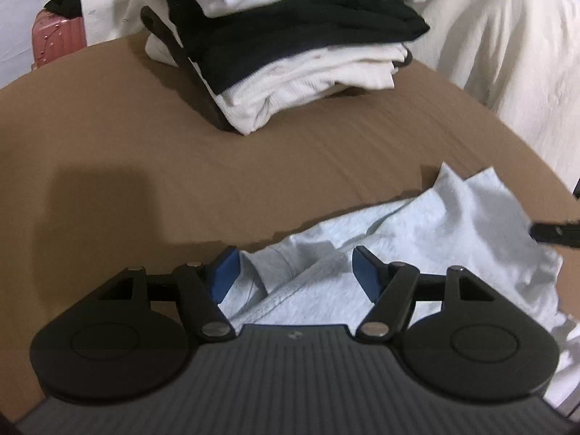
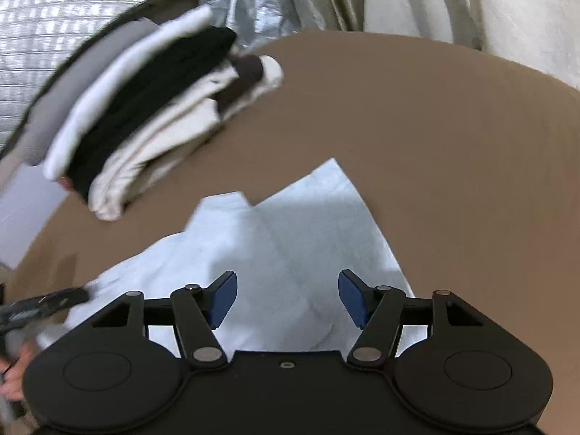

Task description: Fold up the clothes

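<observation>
A pale blue garment (image 1: 417, 239) lies crumpled on the brown table (image 1: 145, 152); it also shows in the right wrist view (image 2: 290, 239), partly spread with a pointed corner toward the far side. My left gripper (image 1: 295, 272) is open, its blue pads (image 1: 226, 272) just above the garment's near edge, holding nothing. My right gripper (image 2: 288, 299) is open above the garment's middle, empty. The right gripper's tip shows at the right edge of the left wrist view (image 1: 554, 233); the left gripper shows at the left edge of the right wrist view (image 2: 43, 304).
A stack of folded white and black clothes (image 1: 290, 47) sits at the table's far side, also in the right wrist view (image 2: 145, 108). A pink suitcase (image 1: 58, 36) stands beyond the table. White cloth (image 1: 507, 54) hangs at the right. Silver sheeting (image 2: 72, 29) lies behind.
</observation>
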